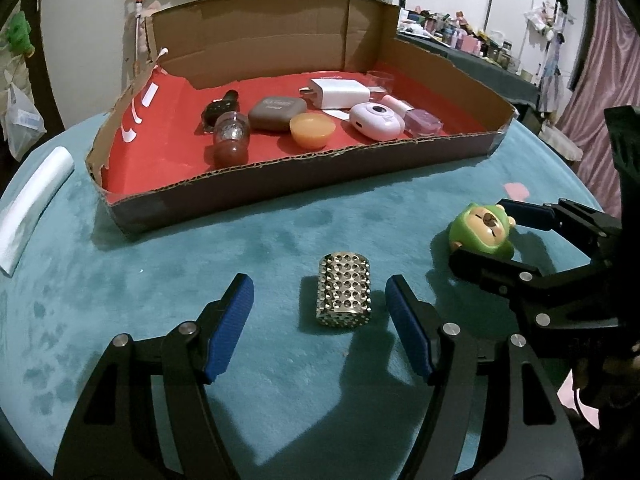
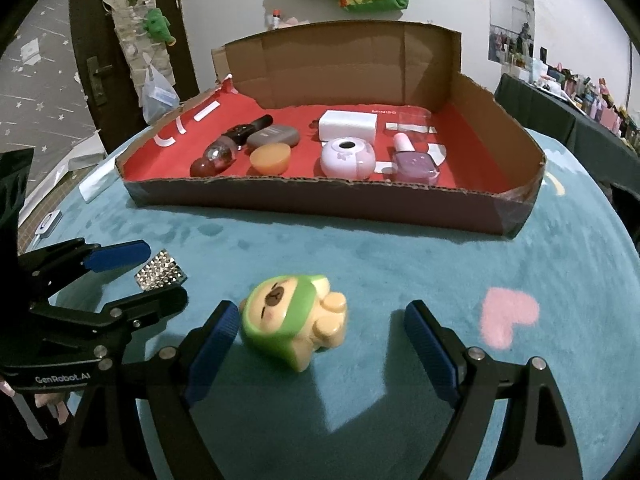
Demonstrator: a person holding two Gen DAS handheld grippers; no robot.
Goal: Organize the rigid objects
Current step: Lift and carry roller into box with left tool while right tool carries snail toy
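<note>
Currently both your grippers stand apart.
Your left gripper [image 1: 320,328] brackets the studded cylinder [image 1: 345,293], untouched; your right gripper [image 2: 320,344] flanks the bear toy [image 2: 294,322], left pad touching.

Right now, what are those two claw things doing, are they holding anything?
Left gripper: open around the studded metal cylinder, not gripping.
Right gripper: open around the bear toy, not gripping.
</note>
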